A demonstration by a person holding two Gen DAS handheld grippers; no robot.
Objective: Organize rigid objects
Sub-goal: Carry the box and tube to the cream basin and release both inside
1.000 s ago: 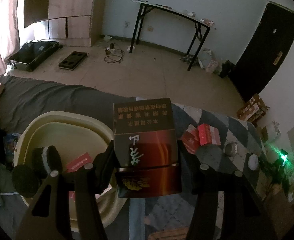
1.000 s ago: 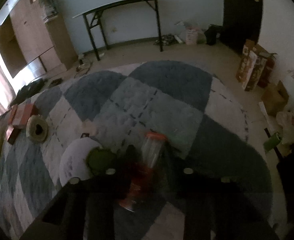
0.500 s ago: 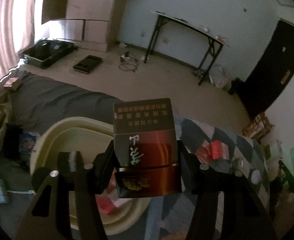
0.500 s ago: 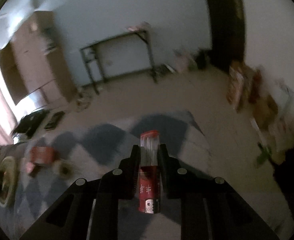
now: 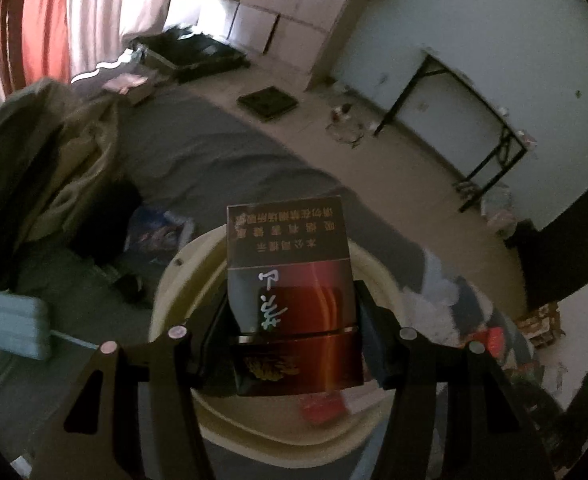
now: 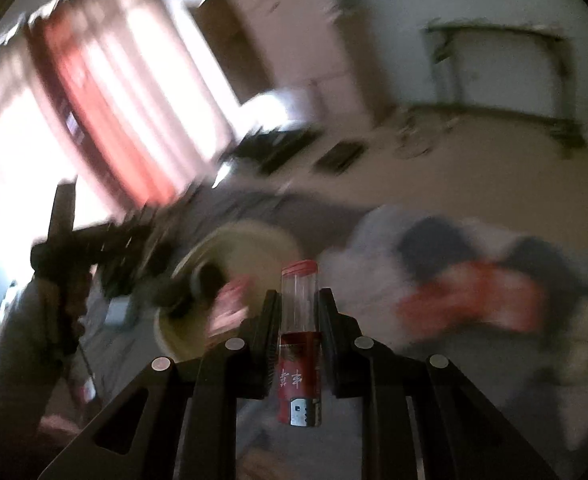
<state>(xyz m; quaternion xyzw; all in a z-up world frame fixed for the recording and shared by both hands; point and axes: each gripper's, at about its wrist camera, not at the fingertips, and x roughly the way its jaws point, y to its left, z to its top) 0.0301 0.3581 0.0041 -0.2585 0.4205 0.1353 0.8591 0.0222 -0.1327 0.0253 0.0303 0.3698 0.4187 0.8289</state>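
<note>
1. Two grips are loaded at once. The left gripper is clamped on a dark red cigarette pack, pads flat against its two narrow sides, printed face toward the camera and upside down.
2. The right gripper is closed narrow on a lighter with a clear upper body, red cap, red label and a metal end nearest the camera; it stands along the fingers.
3. Under the pack sits the cream basin on the grey bedding. A red packet lies inside it, partly hidden by the pack.
4. From the right wrist the basin shows ahead and to the left, heavily blurred, with dark and pink things in it that I cannot make out. Red packs lie on the checked blanket to the right.
5. Judged step: dropping both items into the basin. The pack looks already over the bowl, so lower it close to the contents and part the jaws evenly so it falls flat.
6. The lighter needs bringing over the rim before release; keep it clear of the left tool and let go low, so it does not bounce out.
</note>
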